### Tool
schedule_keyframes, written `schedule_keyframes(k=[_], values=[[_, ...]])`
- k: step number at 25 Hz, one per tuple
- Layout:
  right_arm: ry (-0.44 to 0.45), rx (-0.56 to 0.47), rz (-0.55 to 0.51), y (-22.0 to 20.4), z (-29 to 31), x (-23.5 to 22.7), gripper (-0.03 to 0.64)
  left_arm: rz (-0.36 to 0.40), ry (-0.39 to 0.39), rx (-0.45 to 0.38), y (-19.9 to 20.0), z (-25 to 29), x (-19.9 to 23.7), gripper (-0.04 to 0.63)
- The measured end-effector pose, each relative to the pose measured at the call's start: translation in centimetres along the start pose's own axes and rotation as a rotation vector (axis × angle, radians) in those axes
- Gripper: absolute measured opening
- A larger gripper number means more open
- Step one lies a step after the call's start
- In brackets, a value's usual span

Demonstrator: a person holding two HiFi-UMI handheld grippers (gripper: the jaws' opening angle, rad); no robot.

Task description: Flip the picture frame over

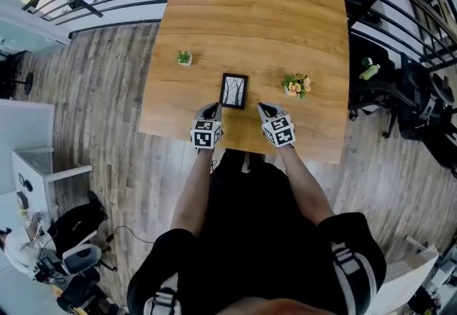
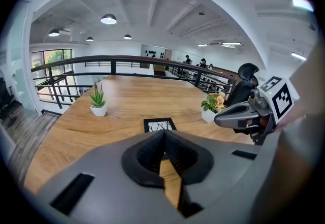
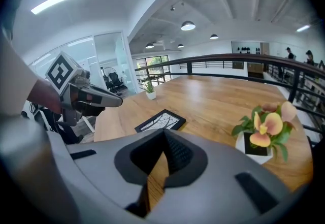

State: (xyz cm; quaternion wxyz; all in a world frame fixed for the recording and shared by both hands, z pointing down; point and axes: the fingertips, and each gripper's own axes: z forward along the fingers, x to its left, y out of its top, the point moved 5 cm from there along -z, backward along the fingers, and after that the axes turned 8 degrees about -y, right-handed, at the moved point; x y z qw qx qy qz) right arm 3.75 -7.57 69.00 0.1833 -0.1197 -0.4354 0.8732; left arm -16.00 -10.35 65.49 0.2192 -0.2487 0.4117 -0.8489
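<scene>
The black picture frame point(image 1: 234, 90) lies flat on the wooden table point(image 1: 250, 13), its white tree print facing up. Both grippers hover just near of it by the table's front edge, apart from it. My left gripper point(image 1: 213, 108) is off the frame's near left corner, my right gripper point(image 1: 265, 107) off its near right. Both are shut with nothing between the jaws. In the left gripper view the frame point(image 2: 159, 125) shows beyond my shut left gripper point(image 2: 163, 139). In the right gripper view the frame point(image 3: 161, 121) lies ahead, left of my shut right gripper point(image 3: 163, 138).
A small green plant point(image 1: 184, 58) in a white pot stands left of the frame. A pot of orange flowers point(image 1: 296, 85) stands to its right. A black railing point(image 2: 111, 60) runs behind the table's far edge. Chairs point(image 1: 410, 92) stand off the right side.
</scene>
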Motion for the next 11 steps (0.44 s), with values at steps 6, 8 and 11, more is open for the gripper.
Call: schedule_keyframes(k=[6, 8, 11], values=[[0.021, -0.018, 0.006, -0.3, -1.0, -0.1, 0.008, -0.006, 0.031, -0.006, -0.7, -1.1, -1.2, 0.02], [0.022, -0.023, 0.015, -0.5, -1.3, 0.0, 0.008, -0.007, 0.038, -0.005, -0.9, -1.4, -1.6, 0.02], [0.023, -0.032, 0.026, -1.0, -1.8, 0.4, 0.008, -0.006, 0.046, -0.002, -1.4, -2.0, -2.1, 0.02]])
